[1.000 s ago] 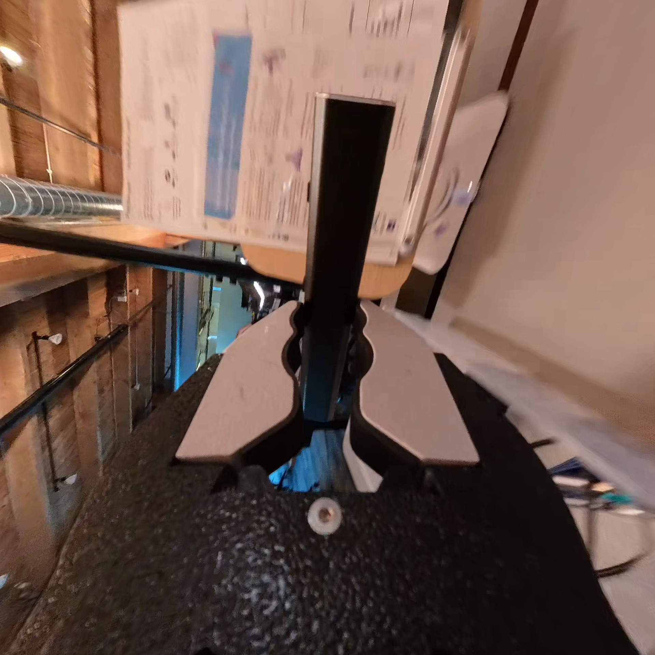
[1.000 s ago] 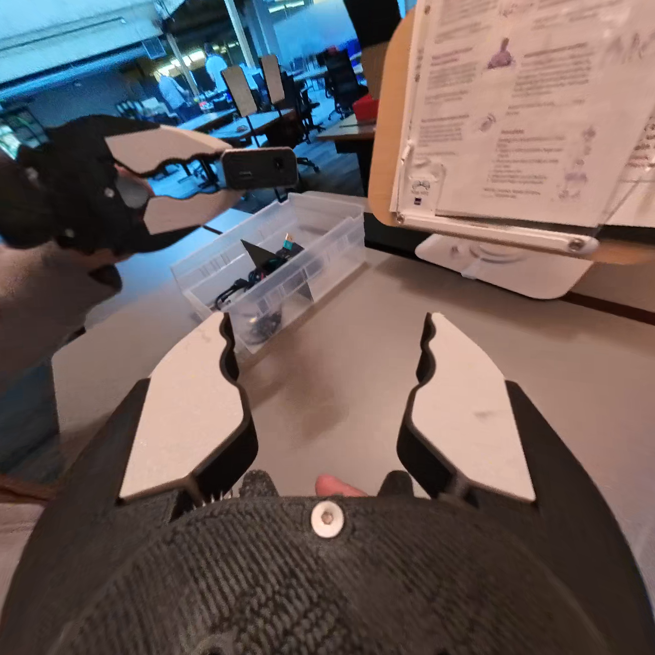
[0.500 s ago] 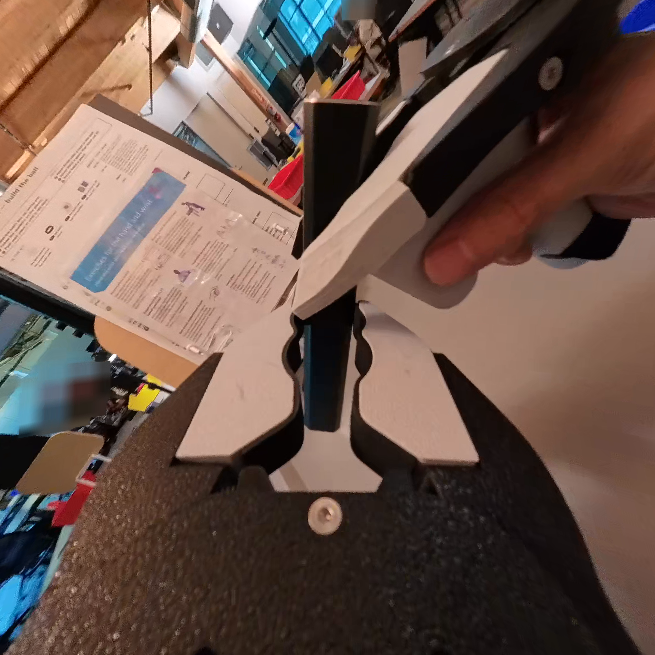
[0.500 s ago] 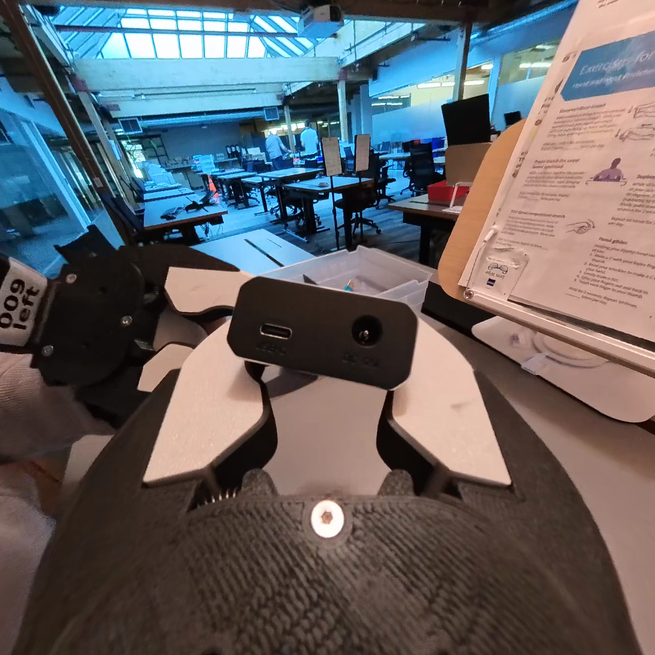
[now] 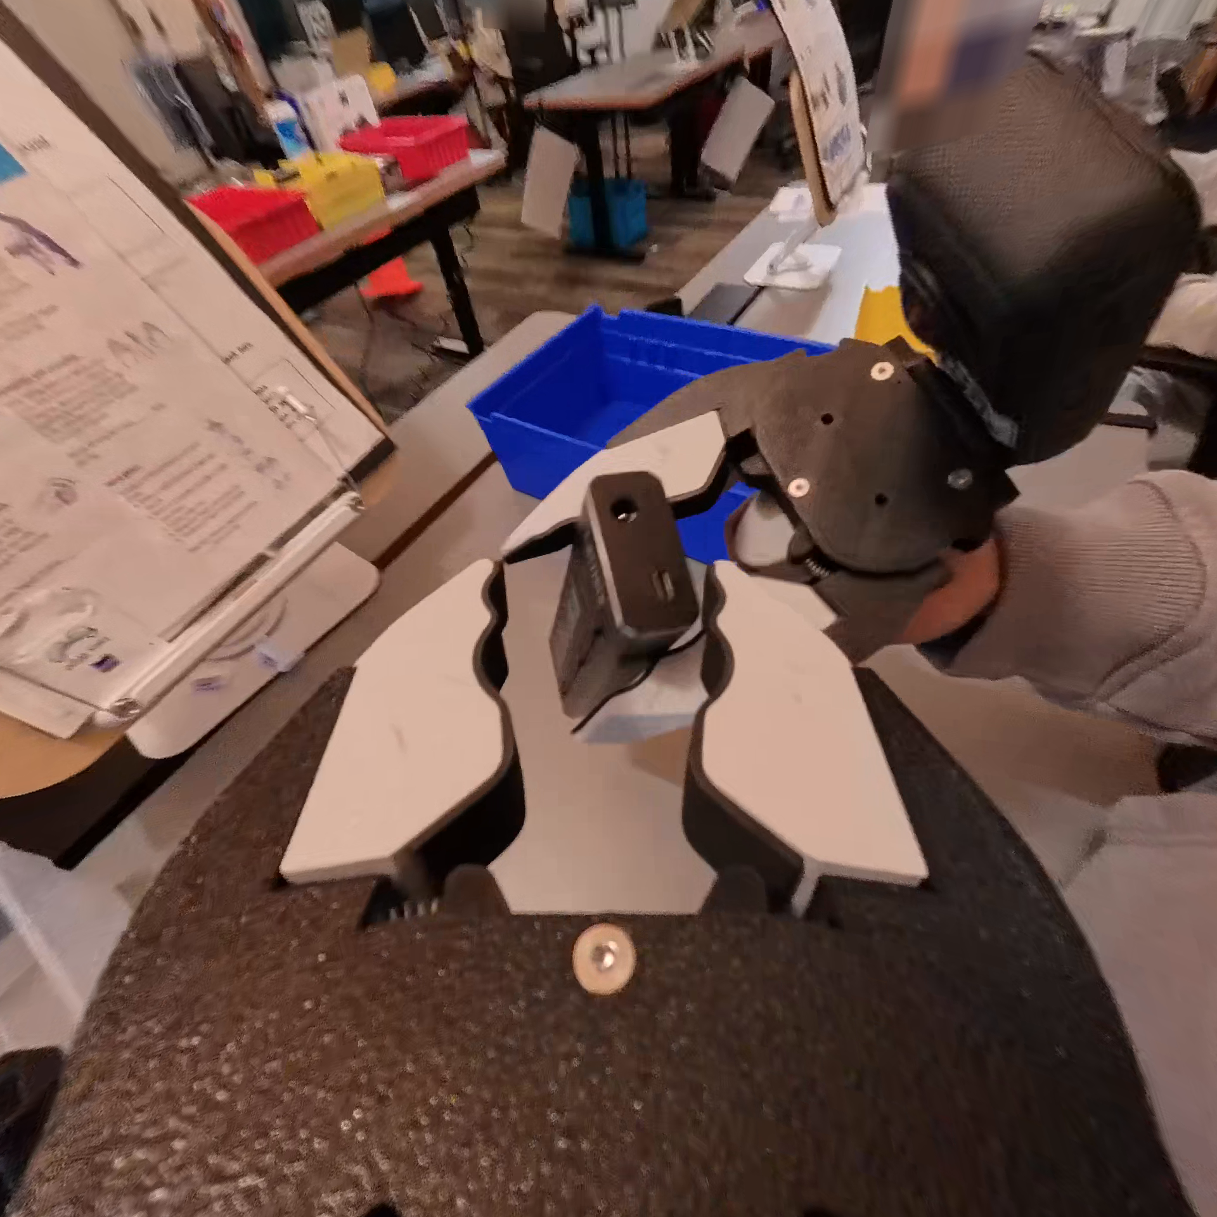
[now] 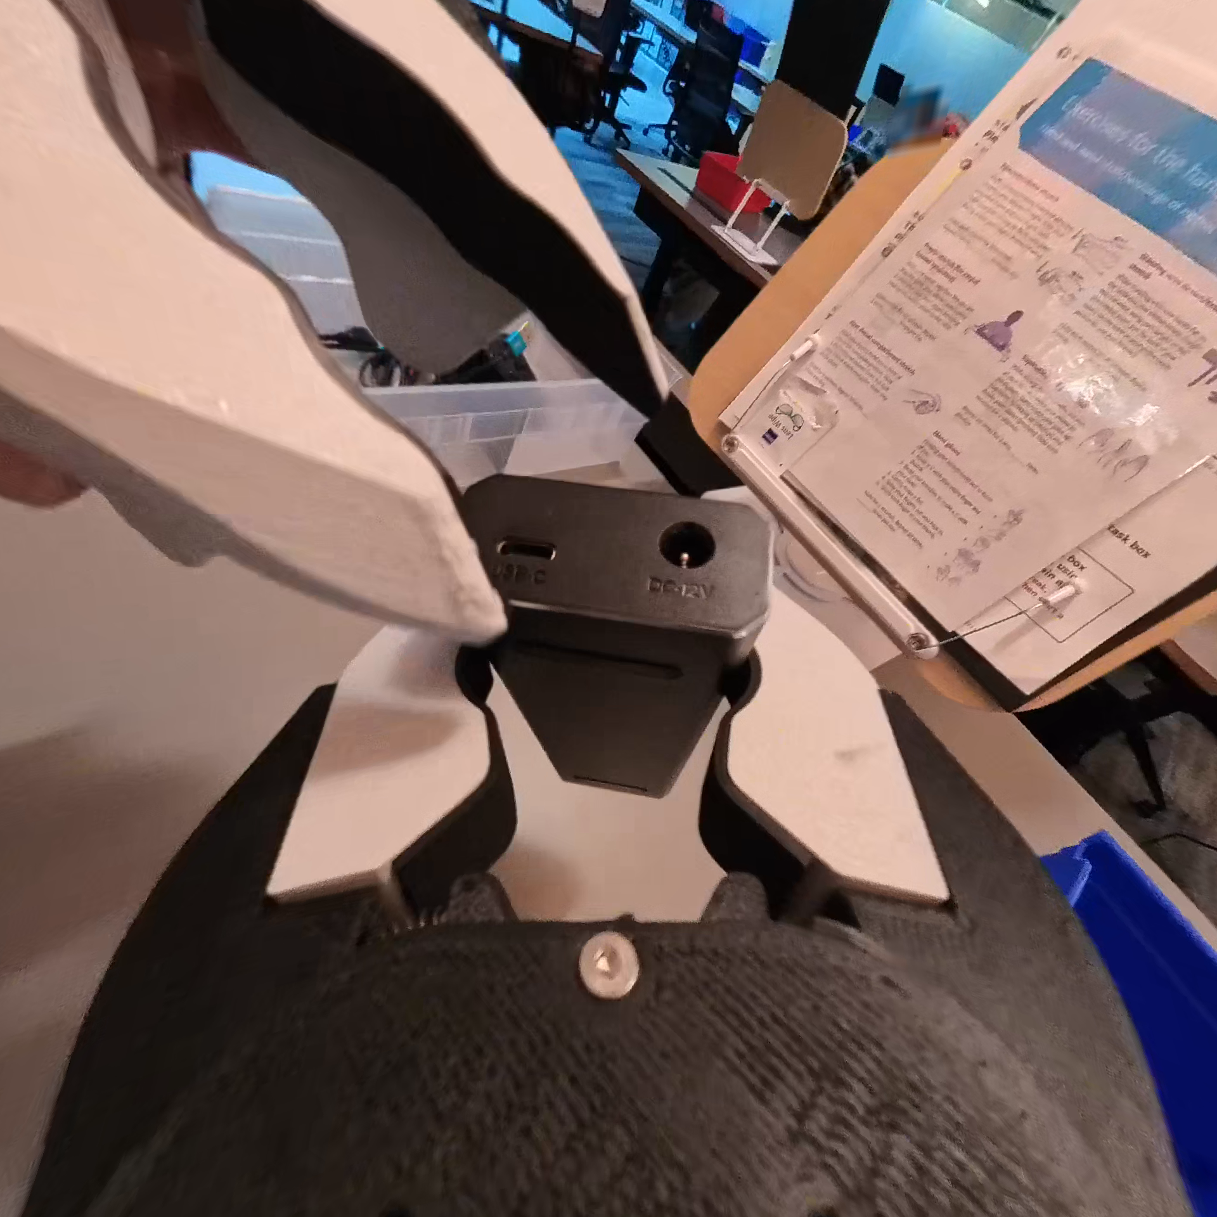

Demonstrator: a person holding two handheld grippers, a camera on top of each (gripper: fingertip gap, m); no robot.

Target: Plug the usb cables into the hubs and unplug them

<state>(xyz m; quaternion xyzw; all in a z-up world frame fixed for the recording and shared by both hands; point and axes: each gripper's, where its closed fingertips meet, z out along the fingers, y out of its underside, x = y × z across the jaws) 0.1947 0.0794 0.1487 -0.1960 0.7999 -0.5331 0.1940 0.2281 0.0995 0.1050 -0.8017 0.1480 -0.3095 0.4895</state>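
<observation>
No cable was plugged in yet; the whole plug-and-unplug job looked still ahead. Nearest, the right hand-held gripper (image 6: 609,665) was clamped on the black hub (image 6: 612,612), held up above the desk (image 5: 988,711), ports facing away. The left hand-held gripper (image 5: 602,596) stood parted, its fingers clear of the hub's sides, gripping nothing. Farther off, cables (image 6: 395,369) lay in a clear bin (image 6: 500,421), with a blue bin (image 5: 593,395) at the far right.
</observation>
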